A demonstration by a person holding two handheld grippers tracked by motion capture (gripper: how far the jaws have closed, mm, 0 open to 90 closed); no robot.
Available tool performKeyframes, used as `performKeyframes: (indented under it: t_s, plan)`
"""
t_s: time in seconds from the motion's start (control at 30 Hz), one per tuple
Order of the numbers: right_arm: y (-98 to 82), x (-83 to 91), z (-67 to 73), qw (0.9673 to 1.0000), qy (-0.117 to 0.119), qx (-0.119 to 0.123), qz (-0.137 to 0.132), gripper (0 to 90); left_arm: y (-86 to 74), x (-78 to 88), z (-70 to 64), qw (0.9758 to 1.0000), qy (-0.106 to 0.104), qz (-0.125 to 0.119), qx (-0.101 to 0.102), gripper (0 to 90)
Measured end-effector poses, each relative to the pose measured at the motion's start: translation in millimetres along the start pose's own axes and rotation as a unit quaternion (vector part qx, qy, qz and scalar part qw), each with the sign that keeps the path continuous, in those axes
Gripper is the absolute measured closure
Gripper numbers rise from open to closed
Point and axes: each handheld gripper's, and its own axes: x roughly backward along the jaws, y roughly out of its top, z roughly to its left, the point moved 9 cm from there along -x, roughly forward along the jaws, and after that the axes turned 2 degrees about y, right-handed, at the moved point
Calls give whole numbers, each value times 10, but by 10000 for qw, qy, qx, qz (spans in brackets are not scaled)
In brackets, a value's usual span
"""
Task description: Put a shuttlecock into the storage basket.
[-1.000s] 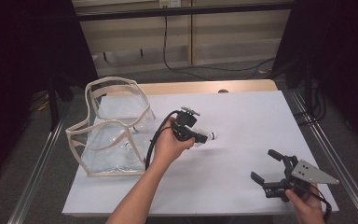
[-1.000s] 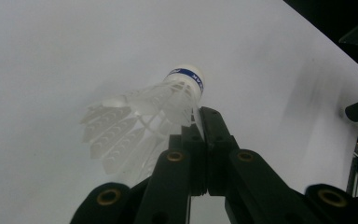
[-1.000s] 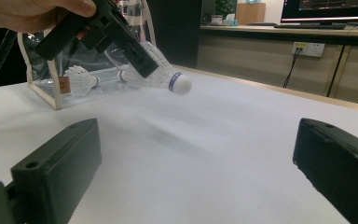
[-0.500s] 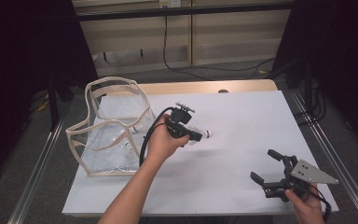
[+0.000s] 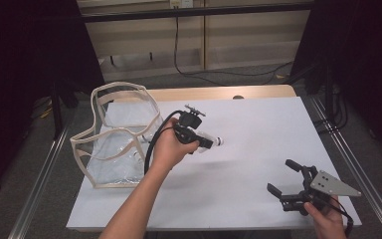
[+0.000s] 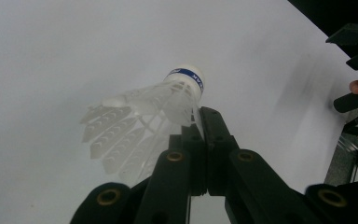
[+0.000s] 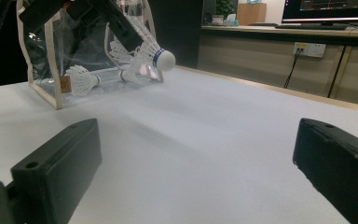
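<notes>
White board (image 5: 258, 149) is carrying everything here, and at its nine o'clock edge a clear bag (image 5: 117, 137) with cream piping is sitting with more shuttlecocks lying inside it (image 7: 81, 78).

The left claw (image 5: 210, 143) is hanging above the middle of the board, its jaws clenched on the feather skirt of a shuttlecock (image 6: 158, 109). In the left gripper view the pads are pinching only the edge of the skirt close to the cork; the blue-banded cork is sticking out at twelve o'clock past the tips, and most of the feathers are fanning out toward nine o'clock, outside the grip. In the right gripper view the same shuttlecock (image 7: 151, 58) is showing clear of the board, in front of the bag, cork pointing away from it.

The right claw (image 5: 285, 184) is resting at the five o'clock corner of the board, released, jaws wide with nothing between them, well apart from the shuttlecock.

The likely trouble is the thin, off-centre hold. Feathers are springy and light, so a quick swing toward the bag could be letting the shuttlecock twist or slip out, while a harder squeeze could be crushing the skirt. The bag's soft, sagging rim could also be catching the feathers at the mouth.
</notes>
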Motion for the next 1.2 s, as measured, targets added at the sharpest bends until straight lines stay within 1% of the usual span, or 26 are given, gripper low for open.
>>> performKeyframes:
  t_s: [0.1,0.2,0.33,0.4,0.47,0.53,0.57,0.73,0.77,0.87,0.93,1.03,1.17,1.2]
  plan:
    - [0,0,-4,10000,-4,-15,-6,7,1,21,0,10000,5,56,-40,895]
    - [2,0,-2,10000,-1,-10,-13,7,13,36,-13,10000,-3,58,14,894]
    - [3,1,-3,10000,-4,6,-13,7,29,62,-13,10000,22,60,14,895]
    - [4,2,-2,10000,-8,9,-13,7,43,80,-6,10000,69,35,17,895]
    - [2,3,-5,10000,-10,10,-11,7,57,93,-8,9999,80,26,55,895]
    - [2,2,-4,10000,-7,4,-9,7,67,113,-11,10000,71,57,29,895]
    - [3,2,-1,10000,-7,0,-6,7,78,121,-22,10000,60,41,63,895]
    - [4,2,-2,10000,-7,1,-15,7,101,154,-39,9999,74,95,47,894]
    - [5,2,-2,10000,-5,3,-18,7,109,162,-47,9999,49,92,44,895]
    - [7,5,0,10000,-7,-6,-21,7,120,189,-46,9999,75,122,26,895]
    - [8,7,-2,10000,-13,-6,-23,7,132,212,-44,9999,84,101,83,894]
    - [7,6,-2,10000,-15,-1,-22,7,147,256,-31,9999,70,104,91,894]
    - [7,4,4,10000,-6,-8,-20,7,168,317,-23,9998,154,111,107,894]
    - [7,4,4,10000,-8,-6,-20,7,176,335,-28,9997,160,102,147,895]
